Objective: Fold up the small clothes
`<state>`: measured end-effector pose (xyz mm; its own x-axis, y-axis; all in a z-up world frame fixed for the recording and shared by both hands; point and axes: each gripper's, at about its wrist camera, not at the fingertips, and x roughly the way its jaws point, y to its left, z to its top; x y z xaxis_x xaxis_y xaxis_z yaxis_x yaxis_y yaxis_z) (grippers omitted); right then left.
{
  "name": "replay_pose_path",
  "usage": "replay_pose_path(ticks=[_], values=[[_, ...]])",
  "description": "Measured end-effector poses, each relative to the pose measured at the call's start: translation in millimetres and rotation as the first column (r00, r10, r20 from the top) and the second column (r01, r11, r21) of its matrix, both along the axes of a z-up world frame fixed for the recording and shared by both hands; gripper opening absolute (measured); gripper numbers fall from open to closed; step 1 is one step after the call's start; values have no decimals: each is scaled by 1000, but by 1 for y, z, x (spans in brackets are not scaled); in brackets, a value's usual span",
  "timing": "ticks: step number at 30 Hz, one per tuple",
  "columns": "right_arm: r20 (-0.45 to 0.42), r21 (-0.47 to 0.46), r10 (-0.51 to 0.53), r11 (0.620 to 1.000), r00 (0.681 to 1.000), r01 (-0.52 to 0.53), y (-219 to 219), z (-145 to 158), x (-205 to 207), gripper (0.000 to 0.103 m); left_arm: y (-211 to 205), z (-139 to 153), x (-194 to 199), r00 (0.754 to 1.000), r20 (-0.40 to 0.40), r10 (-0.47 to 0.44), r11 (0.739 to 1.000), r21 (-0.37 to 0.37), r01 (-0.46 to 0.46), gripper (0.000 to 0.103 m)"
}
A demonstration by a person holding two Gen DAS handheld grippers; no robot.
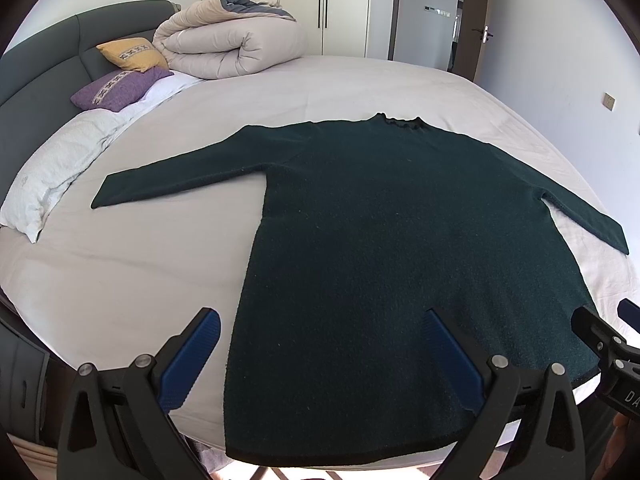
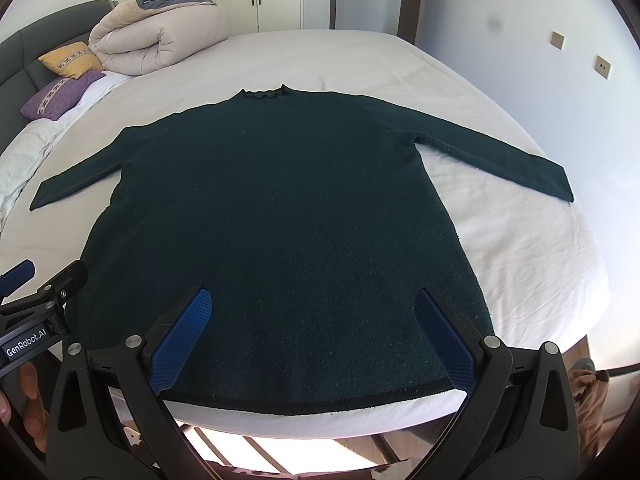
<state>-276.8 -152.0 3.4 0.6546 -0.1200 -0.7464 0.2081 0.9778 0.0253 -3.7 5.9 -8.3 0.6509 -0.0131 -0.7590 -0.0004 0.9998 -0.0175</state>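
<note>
A dark green long-sleeved sweater (image 1: 392,240) lies flat on the white bed, collar far, hem at the near edge, both sleeves spread out; it also shows in the right wrist view (image 2: 280,220). My left gripper (image 1: 324,320) is open and empty above the hem's left part. My right gripper (image 2: 312,300) is open and empty above the hem's middle. Each gripper shows at the edge of the other's view: the right one (image 1: 600,328) and the left one (image 2: 44,280).
The white bed sheet (image 1: 160,260) surrounds the sweater. A rolled beige duvet (image 1: 232,44), a yellow cushion (image 1: 132,54), a purple cushion (image 1: 120,88) and a white pillow (image 1: 52,172) lie at the far left by the grey headboard (image 1: 40,80). Wardrobe doors and a room door stand behind.
</note>
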Motion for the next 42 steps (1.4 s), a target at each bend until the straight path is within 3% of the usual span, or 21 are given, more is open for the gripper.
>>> replay_pose_path(ticks=[42], values=[[-5,-2,3,1000,1000,-3,6,-5,1,103,-3,-1,-1,1000,-6,1,1000,-7,-1,103]])
